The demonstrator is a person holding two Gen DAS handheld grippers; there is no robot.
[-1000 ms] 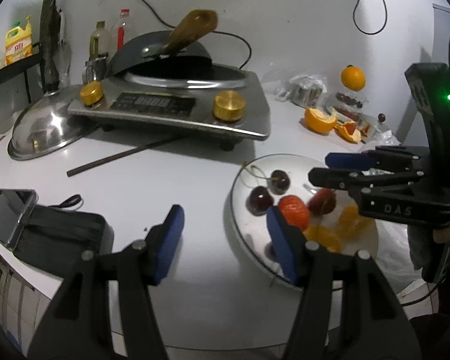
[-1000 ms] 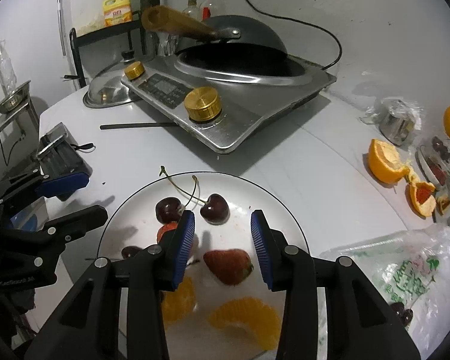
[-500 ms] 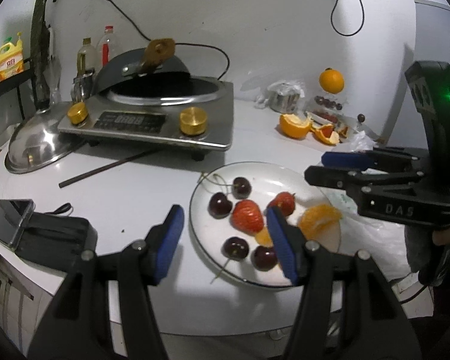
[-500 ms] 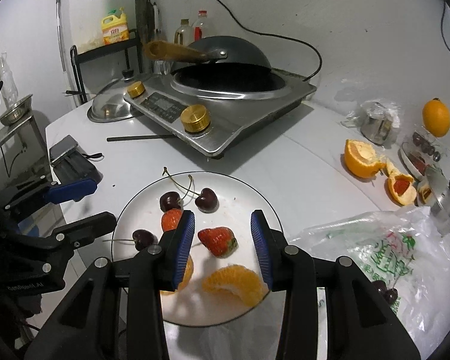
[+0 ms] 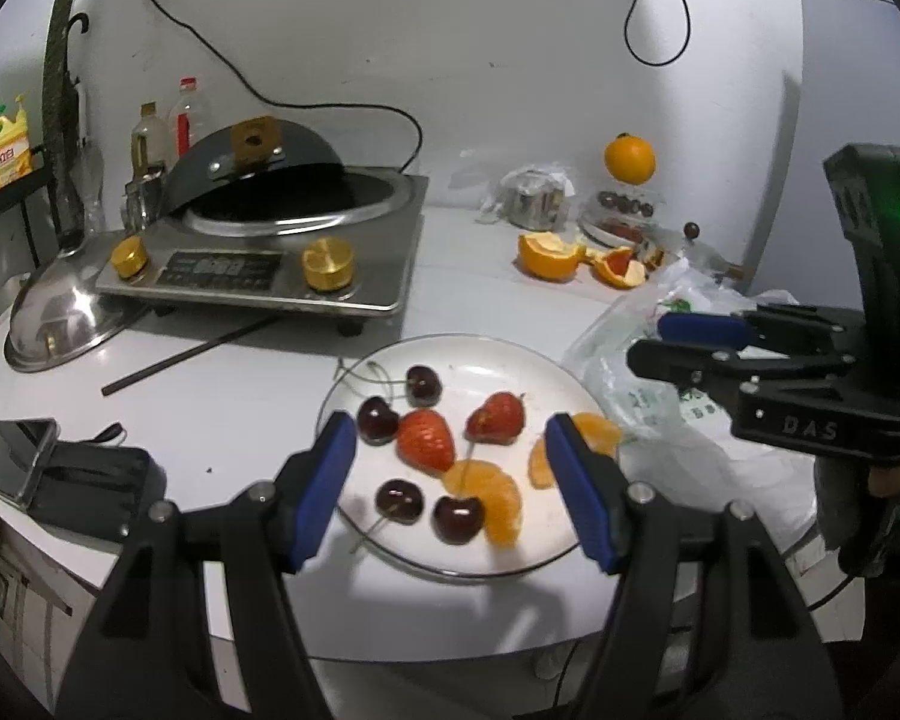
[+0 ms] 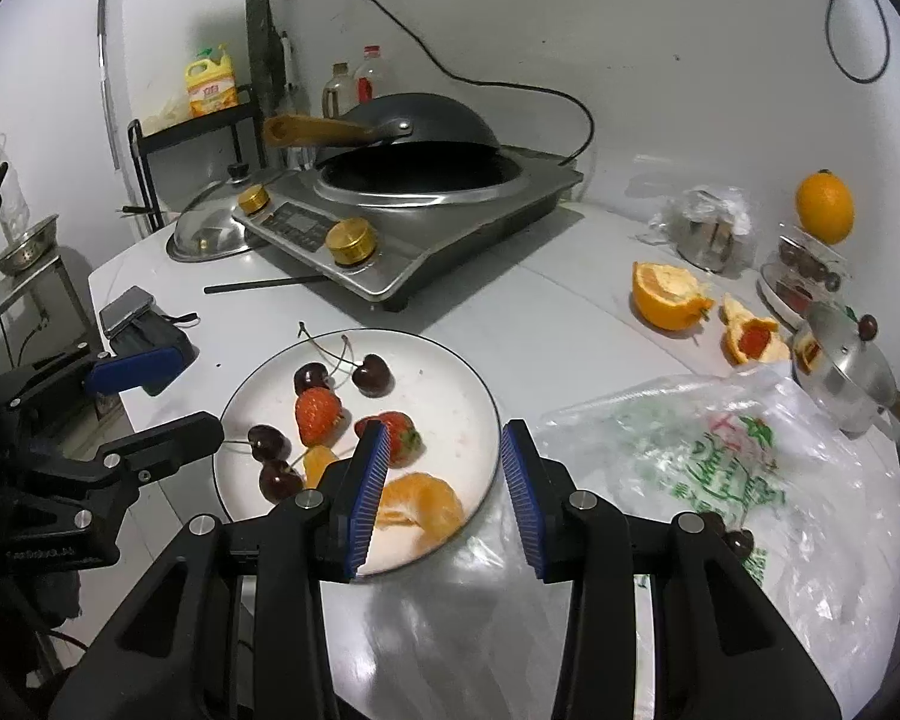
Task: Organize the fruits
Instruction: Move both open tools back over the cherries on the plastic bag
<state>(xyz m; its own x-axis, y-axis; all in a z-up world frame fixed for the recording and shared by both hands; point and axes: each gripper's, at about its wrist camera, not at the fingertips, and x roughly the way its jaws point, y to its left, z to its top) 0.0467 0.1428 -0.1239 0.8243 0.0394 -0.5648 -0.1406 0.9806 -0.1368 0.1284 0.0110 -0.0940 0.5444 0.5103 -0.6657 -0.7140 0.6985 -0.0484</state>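
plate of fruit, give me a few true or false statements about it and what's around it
1. The plate holds four cherries. True.
2. Three strawberries lie on the plate. False: two, one strawberry beside the other.
3. The left tool grips a cherry. False: its jaws are opening and nothing is between them; it is above the plate.
4. A whole orange stands at the far right of the counter. True.
5. The plastic bag lies left of the plate. False: it lies on the right, by the right tool.
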